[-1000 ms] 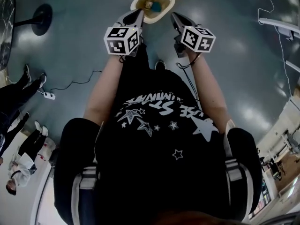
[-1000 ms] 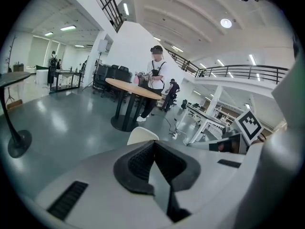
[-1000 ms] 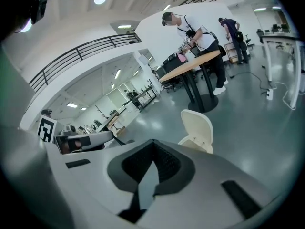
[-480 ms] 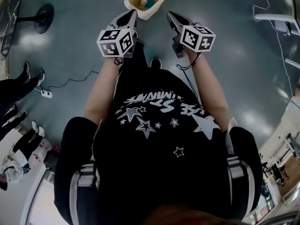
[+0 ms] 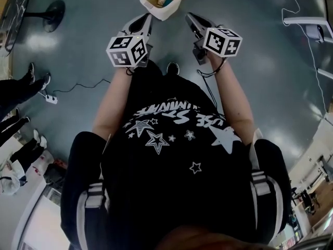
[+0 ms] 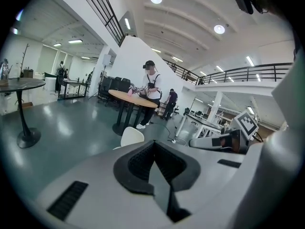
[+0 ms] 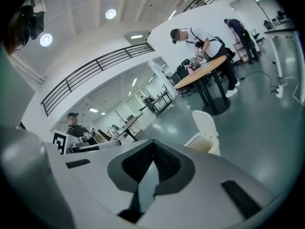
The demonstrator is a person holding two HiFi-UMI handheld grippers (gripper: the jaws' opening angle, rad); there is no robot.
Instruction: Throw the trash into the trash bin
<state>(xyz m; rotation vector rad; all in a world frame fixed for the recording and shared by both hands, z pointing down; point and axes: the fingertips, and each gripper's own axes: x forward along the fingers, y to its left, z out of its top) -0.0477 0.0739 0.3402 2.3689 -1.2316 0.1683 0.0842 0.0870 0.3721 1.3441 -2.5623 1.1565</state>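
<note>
Just ahead of left gripper [image 5: 145,19] and right gripper [image 5: 190,19]: cream open-topped plastic trash bin [image 5: 173,7], tan and blue trash scraps [image 5: 165,1] inside | both grippers' jaws closed, nothing held | step: drop looks done | next: seek any further trash.

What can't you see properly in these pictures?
- Trash in the trash bin: head view, too small; only teal and tan bits show.
- Bin's lid: head view, cut off by the top edge.
- Bin's inside: both gripper views, hidden by its own wall and the shut jaws in front.
- Person's legs: head view, hidden by the black shirt; only one shoe tip shows.
</note>
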